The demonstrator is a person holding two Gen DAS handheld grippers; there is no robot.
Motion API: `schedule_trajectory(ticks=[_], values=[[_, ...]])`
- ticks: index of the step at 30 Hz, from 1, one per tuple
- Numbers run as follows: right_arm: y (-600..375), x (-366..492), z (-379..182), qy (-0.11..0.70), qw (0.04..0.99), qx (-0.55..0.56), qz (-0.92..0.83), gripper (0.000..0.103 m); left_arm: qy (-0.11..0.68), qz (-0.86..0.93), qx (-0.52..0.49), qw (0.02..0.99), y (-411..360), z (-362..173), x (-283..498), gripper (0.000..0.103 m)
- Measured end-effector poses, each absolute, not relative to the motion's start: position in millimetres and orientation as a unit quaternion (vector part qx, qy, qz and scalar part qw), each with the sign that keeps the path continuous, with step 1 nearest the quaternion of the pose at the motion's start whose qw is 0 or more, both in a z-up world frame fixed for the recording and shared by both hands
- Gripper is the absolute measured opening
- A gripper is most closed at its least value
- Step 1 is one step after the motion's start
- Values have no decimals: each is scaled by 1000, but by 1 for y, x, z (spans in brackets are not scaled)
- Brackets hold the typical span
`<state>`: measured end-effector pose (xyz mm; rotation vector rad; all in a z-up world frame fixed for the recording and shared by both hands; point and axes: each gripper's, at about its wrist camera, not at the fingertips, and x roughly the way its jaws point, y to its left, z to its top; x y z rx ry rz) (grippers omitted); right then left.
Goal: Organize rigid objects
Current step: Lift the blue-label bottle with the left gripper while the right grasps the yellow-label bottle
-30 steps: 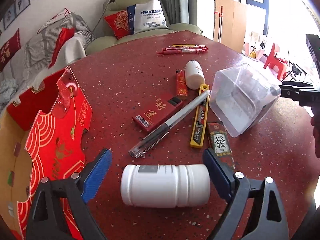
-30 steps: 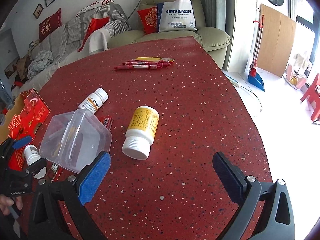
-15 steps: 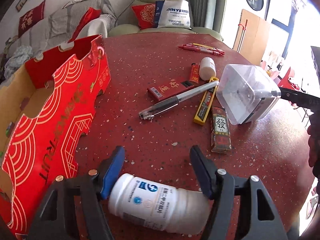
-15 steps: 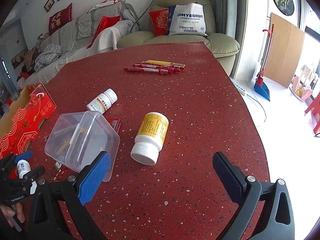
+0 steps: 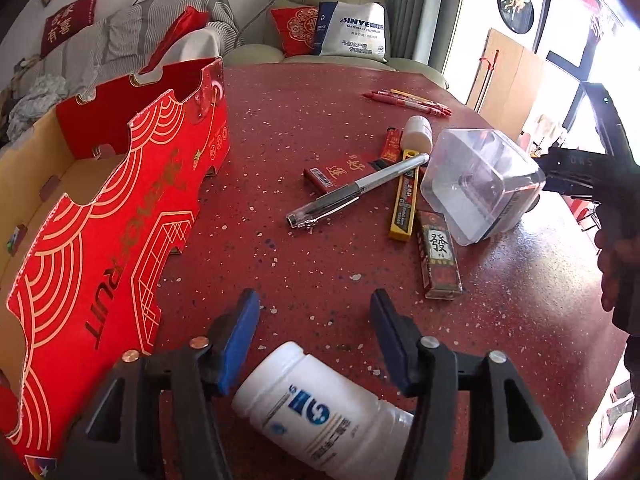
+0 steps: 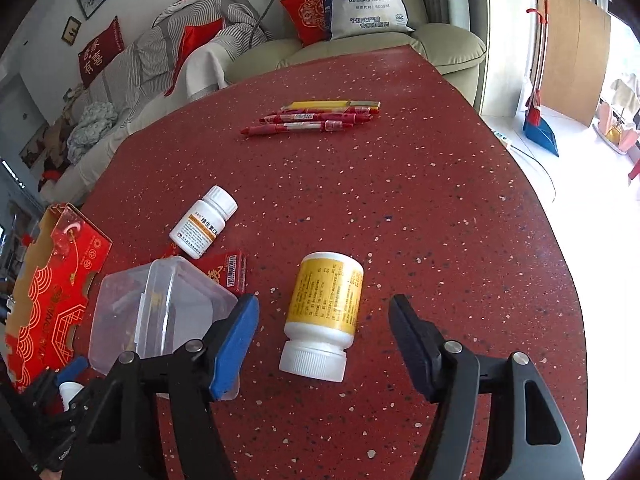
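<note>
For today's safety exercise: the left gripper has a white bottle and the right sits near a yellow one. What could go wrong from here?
1. The white bottle sits tilted, low between the left gripper's fingers; it might slip out before reaching the red box.
2. The yellow-labelled bottle lies on its side between the right gripper's open fingers and may roll when they close.
3. The clear container touches the right gripper's blue finger and could get shoved.

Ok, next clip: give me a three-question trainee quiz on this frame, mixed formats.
1. True or false: the left gripper holds the white bottle with the blue logo.
2. Multiple choice: between the right gripper's open fingers lies A) a clear plastic container, B) a yellow-labelled bottle, C) a red marker.
3. Fill in: the red markers lie at the table's ____ end, nearest the armchair.

Key: 1 true. 2 B, the yellow-labelled bottle, not gripped. 3 far.
</note>
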<state>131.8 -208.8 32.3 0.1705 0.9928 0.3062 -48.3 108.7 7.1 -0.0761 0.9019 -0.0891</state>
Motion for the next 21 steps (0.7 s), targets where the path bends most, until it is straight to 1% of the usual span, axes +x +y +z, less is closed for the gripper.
schedule_trajectory(ticks=[1,3,7,10,11,14,15,16,18,19,21], values=[[-215,130,34,472,864,95,145,70,437,-40,-39,898,110,7,-49,80],[-222,128,36,469,868,96,134,70,435,-41,-41,899,110,8,-50,80],[-217,129,32,482,864,60,129,70,437,-19,-37,898,108,12,-57,80],[-201,131,34,478,869,12,123,70,444,-5,-66,893,111,12,-68,80],[-197,132,32,482,867,10,124,70,449,-3,-80,890,113,10,-71,80],[-187,137,26,491,863,5,123,69,450,17,-77,890,108,10,-76,80],[-183,137,24,491,862,-3,123,62,450,23,-74,890,107,10,-76,79],[-180,137,21,494,861,-8,123,58,449,27,-69,890,105,10,-77,78],[-177,137,17,495,860,-13,125,47,446,35,-64,892,103,9,-78,77],[-176,137,16,491,862,-18,123,47,445,37,-64,892,103,9,-78,76],[-174,136,15,486,865,-29,121,39,442,39,-62,894,101,9,-75,68]])
